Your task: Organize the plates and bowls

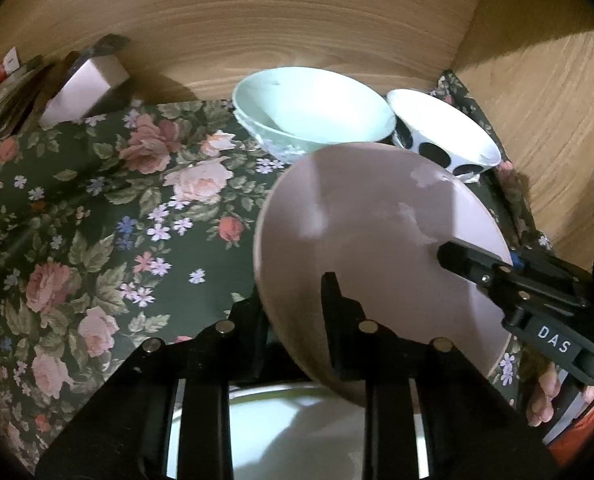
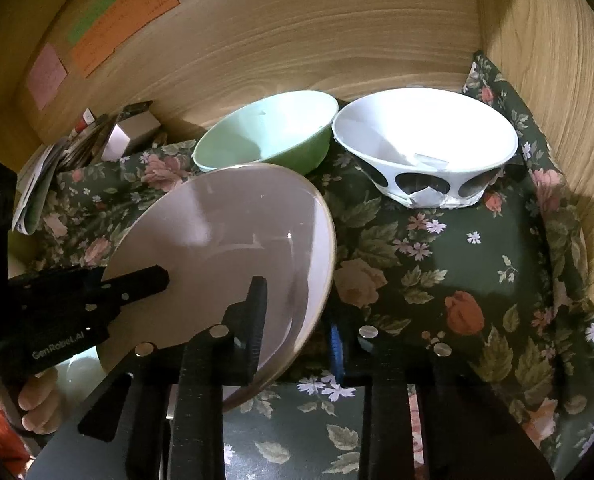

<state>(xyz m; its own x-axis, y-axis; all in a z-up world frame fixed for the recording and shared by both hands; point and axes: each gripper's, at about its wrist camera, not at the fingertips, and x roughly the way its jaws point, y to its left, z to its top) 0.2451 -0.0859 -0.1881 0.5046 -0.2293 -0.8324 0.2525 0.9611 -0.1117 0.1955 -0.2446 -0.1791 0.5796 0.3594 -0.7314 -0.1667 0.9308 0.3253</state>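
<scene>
The left tool (image 1: 297, 300) points steeply down and pinches the near left edge of a round, shallow, pale pink ceramic plate (image 1: 377, 248): 1 black finger (image 1: 333, 300) lies on the upper face of the plate, the other passes under its rim. The right tool (image 2: 293, 320) does the same on the opposite edge, with 1 finger (image 2: 257, 312) on the inner face and the other, with a blue part, outside the rim. No gap shows between pads and plate on either side. In each wrist view the other tool reaches in from the side, and bare fingers of the person (image 2: 37, 400) wrap its handle low in the picture.

The pink plate is tilted, its far edge higher than the near one. Under its near edge, in the left view, lies a white round plate (image 1: 277, 432). Just behind the pink plate stand 2 bowls side by side: a light green glazed bowl (image 2: 269, 136) and a white bowl with black oval spots (image 2: 425, 144). The bowls rest on a dark green cloth with pink roses (image 2: 437, 272) that covers the counter. Light wooden walls (image 2: 297, 40) close the back and the right side. On the back wall are orange, green and pink paper notes (image 2: 117, 16). At the far left stands a small silver box (image 1: 85, 84) beside some papers.
</scene>
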